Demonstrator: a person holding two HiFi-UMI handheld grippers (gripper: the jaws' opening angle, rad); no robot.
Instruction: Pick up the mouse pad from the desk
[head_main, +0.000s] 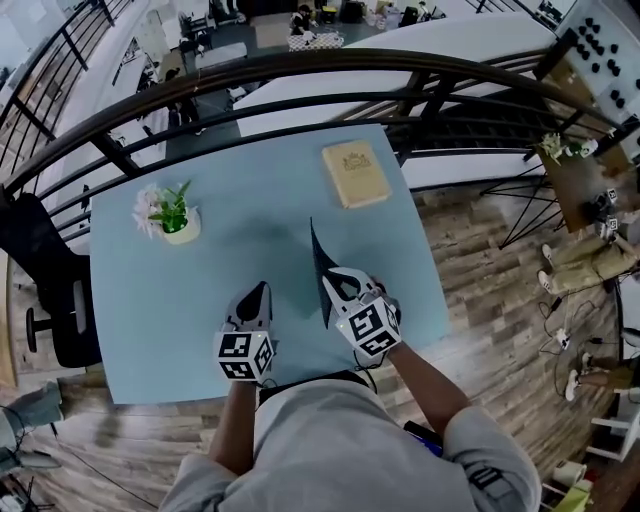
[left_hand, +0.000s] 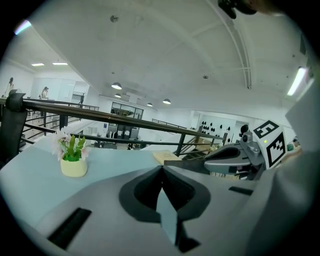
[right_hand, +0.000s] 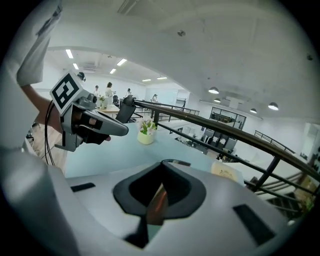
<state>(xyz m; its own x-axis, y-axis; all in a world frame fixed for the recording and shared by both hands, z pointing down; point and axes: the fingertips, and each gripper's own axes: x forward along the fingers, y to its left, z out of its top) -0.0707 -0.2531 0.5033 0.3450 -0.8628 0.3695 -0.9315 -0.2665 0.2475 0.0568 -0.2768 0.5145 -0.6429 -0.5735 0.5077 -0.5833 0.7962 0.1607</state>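
Note:
The mouse pad (head_main: 318, 268) is a thin dark sheet, lifted off the light blue desk (head_main: 160, 330) and standing on edge, so the head view shows it as a narrow sliver. My right gripper (head_main: 333, 278) is shut on its near edge. In the left gripper view the pad (left_hand: 190, 162) is a dark strip running left from the right gripper (left_hand: 207, 164). In the right gripper view my right gripper (right_hand: 162, 167) has a thin sliver pinched between its jaws. My left gripper (head_main: 262, 288) hovers to the pad's left with its jaws together and nothing in them, as the left gripper view (left_hand: 162, 169) also shows.
A small pot with a green plant (head_main: 175, 222) stands at the desk's far left. A tan book (head_main: 356, 173) lies at the far right. A dark curved railing (head_main: 300, 75) runs behind the desk, and a black chair (head_main: 45, 290) stands at its left side.

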